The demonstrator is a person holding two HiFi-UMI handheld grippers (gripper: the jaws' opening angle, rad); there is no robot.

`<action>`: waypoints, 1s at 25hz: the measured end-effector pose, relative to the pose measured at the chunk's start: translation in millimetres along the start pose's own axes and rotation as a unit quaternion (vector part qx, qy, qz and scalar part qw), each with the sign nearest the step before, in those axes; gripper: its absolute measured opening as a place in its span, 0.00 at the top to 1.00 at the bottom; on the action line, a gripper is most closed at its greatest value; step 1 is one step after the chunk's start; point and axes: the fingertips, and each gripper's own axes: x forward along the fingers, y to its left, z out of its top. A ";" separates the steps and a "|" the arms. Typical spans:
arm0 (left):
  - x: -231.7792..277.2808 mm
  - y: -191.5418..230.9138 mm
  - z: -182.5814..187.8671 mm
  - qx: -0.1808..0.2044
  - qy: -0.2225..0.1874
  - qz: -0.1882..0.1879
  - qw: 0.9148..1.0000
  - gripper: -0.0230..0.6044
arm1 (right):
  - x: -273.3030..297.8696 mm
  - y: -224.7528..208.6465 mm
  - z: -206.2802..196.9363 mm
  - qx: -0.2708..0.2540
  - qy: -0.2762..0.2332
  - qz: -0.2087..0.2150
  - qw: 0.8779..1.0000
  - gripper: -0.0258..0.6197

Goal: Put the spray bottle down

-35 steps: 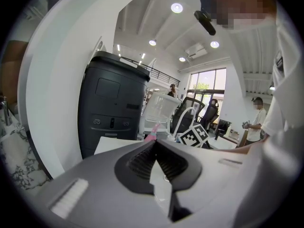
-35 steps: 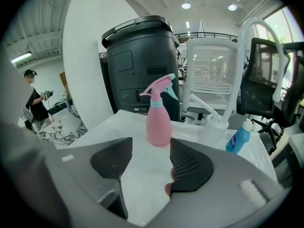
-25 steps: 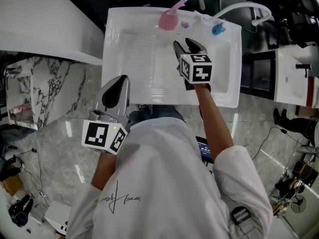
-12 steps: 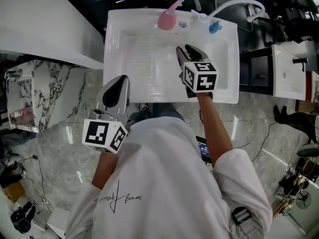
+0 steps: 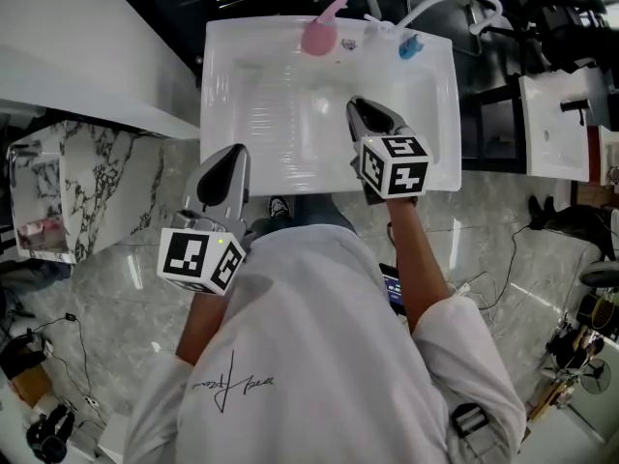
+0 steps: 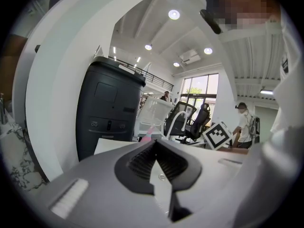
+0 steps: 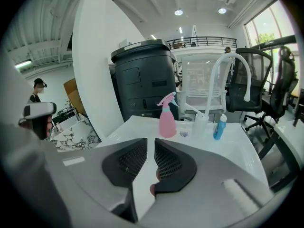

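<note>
The pink spray bottle (image 5: 320, 36) stands upright on the back rim of the white sink (image 5: 232, 124), free of both grippers; the right gripper view shows the bottle (image 7: 167, 122) well ahead of the jaws. My right gripper (image 5: 368, 116) hovers over the basin's near right part. Its jaws have just been closing and now leave only a narrow slit, with nothing between them (image 7: 151, 148). My left gripper (image 5: 228, 160) hangs in front of the sink's near edge, its pads meeting and empty (image 6: 156, 146).
A small blue bottle (image 5: 407, 47) and a white curved faucet (image 5: 455, 6) are at the sink's back right. A dark bin (image 7: 142, 80) stands behind the sink. Marble-patterned floor (image 5: 116, 259) lies below; office chairs (image 7: 266, 89) are at the right.
My right gripper has drawn back from the spray bottle toward the sink's near edge, and its jaws have narrowed. The left gripper has stayed put.
</note>
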 end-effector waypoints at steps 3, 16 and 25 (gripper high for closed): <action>-4.3 2.5 -2.3 -0.004 0.000 0.000 1.000 0.88 | -10.9 4.3 -0.8 0.004 -0.005 -0.003 1.000 0.91; -20.9 8.4 -8.4 0.005 0.002 -0.001 1.000 0.88 | -58.3 19.1 -2.6 0.027 -0.040 -0.007 0.999 0.96; -24.5 15.1 -9.3 0.002 0.001 0.000 1.000 0.88 | -80.1 26.8 -2.5 0.027 -0.051 -0.003 0.998 0.96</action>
